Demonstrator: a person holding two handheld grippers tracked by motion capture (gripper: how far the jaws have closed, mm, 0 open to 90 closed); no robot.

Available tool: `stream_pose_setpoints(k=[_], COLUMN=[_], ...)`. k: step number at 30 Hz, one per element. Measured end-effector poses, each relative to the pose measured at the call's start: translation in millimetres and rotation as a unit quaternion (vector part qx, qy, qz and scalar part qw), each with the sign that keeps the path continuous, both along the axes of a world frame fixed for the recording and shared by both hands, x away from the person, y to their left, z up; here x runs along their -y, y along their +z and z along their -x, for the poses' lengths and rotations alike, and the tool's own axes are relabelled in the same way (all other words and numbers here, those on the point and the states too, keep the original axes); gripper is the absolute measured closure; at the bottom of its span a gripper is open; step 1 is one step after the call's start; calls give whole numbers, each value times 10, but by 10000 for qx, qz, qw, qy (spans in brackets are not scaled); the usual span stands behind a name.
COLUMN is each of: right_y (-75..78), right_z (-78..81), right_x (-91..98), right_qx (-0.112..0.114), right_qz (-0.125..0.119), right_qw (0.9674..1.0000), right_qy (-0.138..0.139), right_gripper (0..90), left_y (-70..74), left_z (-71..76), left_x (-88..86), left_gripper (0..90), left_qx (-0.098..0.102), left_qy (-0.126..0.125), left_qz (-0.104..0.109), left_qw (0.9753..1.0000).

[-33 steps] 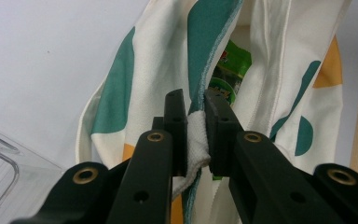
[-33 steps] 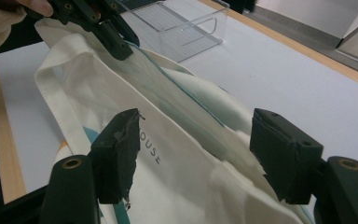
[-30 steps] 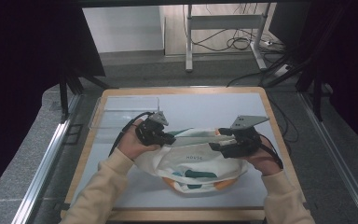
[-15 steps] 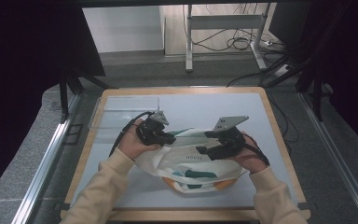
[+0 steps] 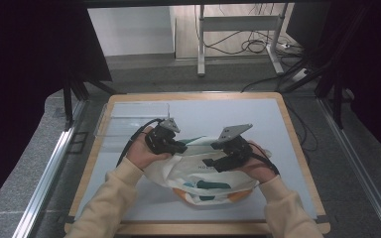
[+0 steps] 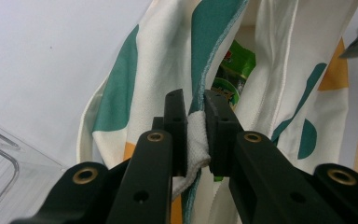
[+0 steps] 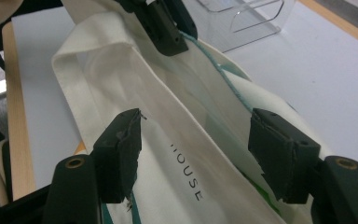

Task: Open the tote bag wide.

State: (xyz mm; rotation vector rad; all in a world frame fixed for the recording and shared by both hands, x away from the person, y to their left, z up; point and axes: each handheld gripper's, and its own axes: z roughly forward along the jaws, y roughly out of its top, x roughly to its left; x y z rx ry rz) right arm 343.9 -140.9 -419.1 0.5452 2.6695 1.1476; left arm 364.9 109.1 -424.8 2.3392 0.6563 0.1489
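Note:
A white cloth tote bag (image 5: 203, 176) with green and orange shapes lies on the pale table mat near the front edge. My left gripper (image 5: 181, 147) is shut on the bag's top rim; in the left gripper view the jaws (image 6: 196, 107) pinch the folded white edge, and a green packet (image 6: 235, 60) shows inside the bag's mouth. My right gripper (image 5: 211, 163) hovers over the bag's near side, open. In the right gripper view its jaws (image 7: 205, 135) straddle the white bag (image 7: 121, 70) and its handle strap without pressing. The left gripper (image 7: 168, 37) shows beyond them.
A clear plastic tray (image 5: 129, 119) stands at the back left of the mat, close behind the left hand. The wooden board's edge (image 5: 297, 148) runs along the right. Bare mat (image 5: 238, 111) lies behind the bag.
The right gripper has moved left across the bag, closer to the left gripper. The left gripper has kept still with the rim in its jaws.

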Motion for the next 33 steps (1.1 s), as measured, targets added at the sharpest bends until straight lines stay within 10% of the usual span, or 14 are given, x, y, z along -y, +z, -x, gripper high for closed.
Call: stream_pose_setpoints(k=[15,23,33], right_y=[-166,-224,-269], right_z=[-16,-21,97], right_x=[-102,-57,0], right_qx=[-286,-492,-611], right_qz=[589,521,422], right_qw=[9977,9972,9967], right_qy=[186,190,316], right_gripper=[642,829,856], left_y=[-25,-38,-55], left_z=[7,-11,-55], left_x=[1,5,-4], left_gripper=[819,822,823], left_qx=[64,239,140], left_qy=[80,282,372], left_qz=[-12,-12,12], left_qw=[9999,9993,9992])
